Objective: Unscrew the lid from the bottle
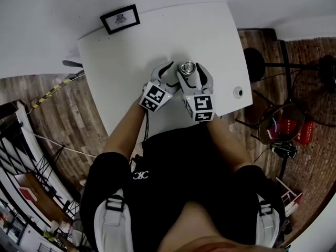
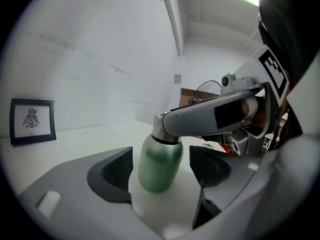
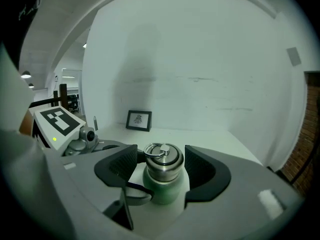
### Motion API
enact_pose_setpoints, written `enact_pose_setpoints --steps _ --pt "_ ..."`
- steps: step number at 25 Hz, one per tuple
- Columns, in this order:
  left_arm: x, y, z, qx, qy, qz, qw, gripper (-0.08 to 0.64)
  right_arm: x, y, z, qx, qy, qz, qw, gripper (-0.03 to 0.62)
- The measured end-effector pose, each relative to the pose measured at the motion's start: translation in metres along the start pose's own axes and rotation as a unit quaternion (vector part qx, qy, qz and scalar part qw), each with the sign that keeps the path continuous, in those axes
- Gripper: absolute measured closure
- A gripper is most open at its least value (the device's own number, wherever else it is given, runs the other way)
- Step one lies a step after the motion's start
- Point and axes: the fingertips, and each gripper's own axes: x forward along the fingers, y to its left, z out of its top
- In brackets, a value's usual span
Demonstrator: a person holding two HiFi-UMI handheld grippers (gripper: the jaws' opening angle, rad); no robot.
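Note:
A small green bottle [image 2: 159, 164] with a steel lid [image 3: 162, 160] and a ring on top stands upright on the white table [image 1: 157, 41]. In the head view the lid [image 1: 187, 67] shows between both grippers. My left gripper [image 2: 162, 169] is open around the green body, with a gap at each pad. My right gripper [image 3: 161, 168] is open around the lid, its pads close beside it but not pressing. One finger of the right gripper [image 2: 220, 115] crosses in front of the lid in the left gripper view. From above, the left gripper [image 1: 170, 76] and the right gripper [image 1: 193, 73] meet at the bottle.
A black-framed picture [image 1: 120, 18] stands at the table's far edge, also seen as the picture [image 3: 139, 120] behind the bottle. A small round thing [image 1: 238, 92] lies near the table's right edge. Stands and red gear [image 1: 294, 127] crowd the floor to the right.

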Motion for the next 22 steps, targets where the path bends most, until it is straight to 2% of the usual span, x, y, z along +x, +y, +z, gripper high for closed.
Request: enact_pose_setpoints --steps 4,8,12,15,18,20,22 --pt "0.012 0.001 -0.008 -0.009 0.004 -0.009 0.9999 0.178 0.004 -0.006 -0.003 0.004 0.001 -0.029 1.000 0.322" --pt "0.016 -0.001 -0.017 0.019 0.018 -0.015 0.9996 0.204 0.004 -0.005 -0.007 -0.013 0.009 -0.021 1.000 0.325" --pt "0.015 0.000 -0.019 0.049 0.019 -0.030 0.9982 0.218 0.005 -0.004 -0.008 -0.035 0.016 0.022 0.999 0.330" --pt "0.013 -0.002 -0.018 0.062 0.021 -0.041 0.9970 0.227 0.002 -0.001 -0.006 -0.064 0.017 0.088 0.994 0.330" --pt "0.012 -0.001 -0.018 0.061 0.018 -0.048 0.9968 0.228 0.003 0.002 -0.007 -0.103 0.022 0.187 0.977 0.330" --pt "0.011 -0.001 -0.018 0.065 0.019 -0.050 0.9965 0.227 0.001 0.005 -0.007 -0.137 0.031 0.259 0.956 0.330" --pt "0.011 -0.002 -0.017 0.069 0.020 -0.051 0.9961 0.227 -0.002 0.007 -0.008 -0.174 0.044 0.321 0.930 0.330"
